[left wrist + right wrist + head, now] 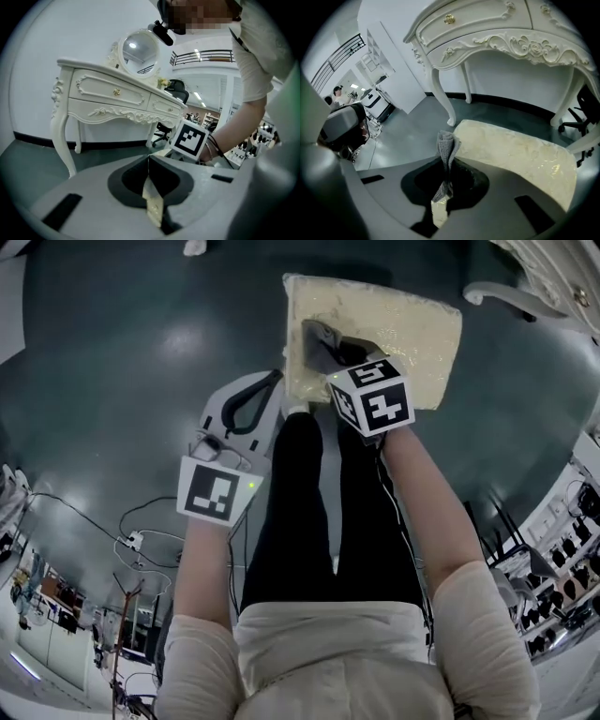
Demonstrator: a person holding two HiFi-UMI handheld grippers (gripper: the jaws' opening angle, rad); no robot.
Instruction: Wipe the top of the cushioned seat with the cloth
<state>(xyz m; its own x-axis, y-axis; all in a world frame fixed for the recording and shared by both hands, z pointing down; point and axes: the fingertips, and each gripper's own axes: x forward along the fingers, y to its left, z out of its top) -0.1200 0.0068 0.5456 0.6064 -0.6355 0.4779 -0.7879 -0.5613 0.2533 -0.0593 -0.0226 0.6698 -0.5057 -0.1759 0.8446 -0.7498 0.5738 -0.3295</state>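
Observation:
The cushioned seat [412, 329] is a cream square pad standing on the dark floor in front of me. My right gripper [330, 351] hovers over its near left part, shut on a grey cloth [322, 338]. In the right gripper view the folded cloth [446, 143] sticks up between the jaws, with the seat [520, 150] spreading to the right below. My left gripper [272, 381] is held beside the seat's left front corner, shut with nothing in it. Its view shows a sliver of the seat [153, 206] under the closed jaws and the right gripper's marker cube [190, 137] beyond.
A white carved dressing table [108, 93] with a round mirror [138, 51] stands just behind the seat, its legs [443, 93] close to the seat's far edge. Cables [141, 540] lie on the floor at my left. Shelves of goods [562, 549] stand at right.

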